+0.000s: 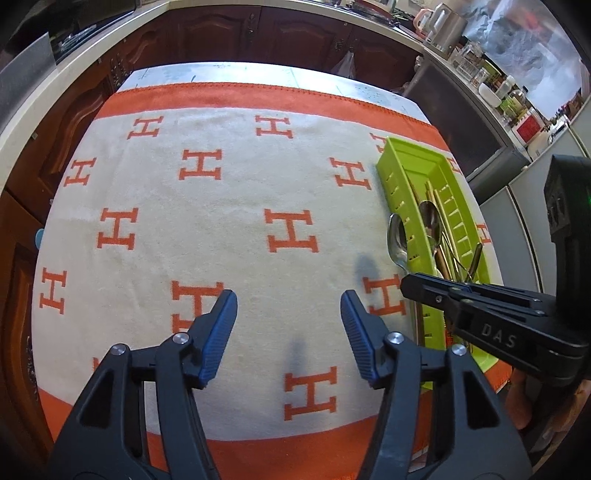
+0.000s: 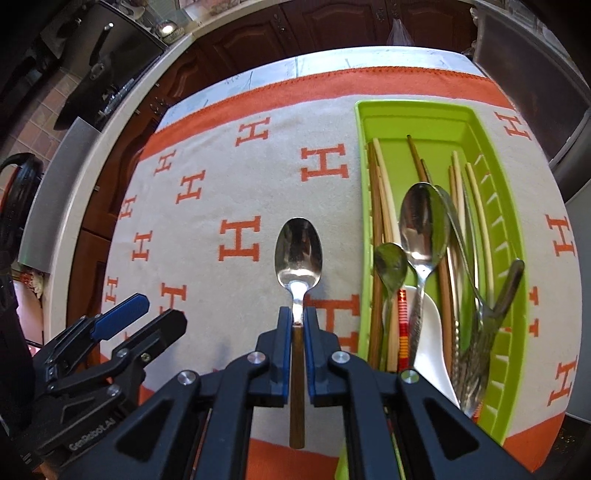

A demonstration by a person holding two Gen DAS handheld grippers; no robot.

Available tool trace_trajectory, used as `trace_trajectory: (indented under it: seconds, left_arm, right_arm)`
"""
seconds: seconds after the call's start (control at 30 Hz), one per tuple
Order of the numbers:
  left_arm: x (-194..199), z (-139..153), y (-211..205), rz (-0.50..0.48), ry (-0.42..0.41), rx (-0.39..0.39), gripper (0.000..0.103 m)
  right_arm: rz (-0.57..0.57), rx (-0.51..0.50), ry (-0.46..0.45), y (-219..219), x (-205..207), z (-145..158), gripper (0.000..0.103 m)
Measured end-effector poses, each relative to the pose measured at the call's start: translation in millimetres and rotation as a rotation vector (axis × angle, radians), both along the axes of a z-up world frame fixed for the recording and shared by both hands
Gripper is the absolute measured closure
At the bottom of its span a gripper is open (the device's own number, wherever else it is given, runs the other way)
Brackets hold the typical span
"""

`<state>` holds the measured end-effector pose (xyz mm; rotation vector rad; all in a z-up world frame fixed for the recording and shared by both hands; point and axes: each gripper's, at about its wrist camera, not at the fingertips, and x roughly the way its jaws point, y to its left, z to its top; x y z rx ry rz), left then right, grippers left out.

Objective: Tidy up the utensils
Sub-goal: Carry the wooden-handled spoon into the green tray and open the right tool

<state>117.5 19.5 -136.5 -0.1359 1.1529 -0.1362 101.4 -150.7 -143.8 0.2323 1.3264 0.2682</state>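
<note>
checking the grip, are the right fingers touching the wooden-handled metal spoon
Touching: the right wrist view shows both blue fingers pressed against the wooden-handled metal spoon.

Table cover: cream cloth [image 1: 229, 229] with orange H marks and orange border.
Far side: dark wooden cabinets [image 1: 258, 33] (carved doors) stood under a pale countertop [image 1: 33, 122].
Right: cluttered shelf [image 1: 517, 99].

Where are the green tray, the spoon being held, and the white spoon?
green tray [image 2: 413, 122]: right wrist view, bare floor at far end.
held spoon [image 2: 298, 251]: right wrist view, middle of its bowl.
white spoon [image 2: 430, 332]: right wrist view, its broad white bowl.
</note>
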Motion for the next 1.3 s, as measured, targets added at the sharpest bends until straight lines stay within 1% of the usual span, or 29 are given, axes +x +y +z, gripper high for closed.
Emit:
trace_trajectory:
  seconds: [0.23, 0.4, 0.53, 0.67, 0.87, 0.97, 1.13, 1.3]
  left_arm:
    - [-10, 12, -29, -0.044, -0.011, 0.053, 0.041]
    - [-16, 19, -52, -0.083, -0.024, 0.077, 0.039]
    - [-19, 26, -71, -0.102, -0.044, 0.072, 0.039]
    - [-19, 32, -87, -0.1, -0.063, 0.061, 0.038]
    - [-10, 33, -105, -0.091, -0.066, 0.076, 0.038]
    - [0, 31, -112, -0.072, -0.057, 0.098, 0.038]
    - [18, 28, -118, -0.044, -0.063, 0.125, 0.038]
    - [30, 20, -121, -0.038, -0.061, 0.149, 0.038]
  right_arm:
    - [-0.016, 0.051, -0.04, -22, -18, 19, 0.097]
    - [-0.04, 0.066, -0.067, -41, -27, 27, 0.097]
    - [-0.062, 0.077, -0.085, -57, -32, 32, 0.097]
    - [-0.086, 0.076, -0.101, -73, -32, 34, 0.097]
    - [-0.109, 0.069, -0.102, -91, -25, 30, 0.097]
    - [-0.112, 0.054, -0.099, -96, -18, 26, 0.097]
    - [-0.129, 0.024, -0.084, -103, -2, 16, 0.097]
    - [-0.138, 0.014, -0.067, -108, 12, 7, 0.096]
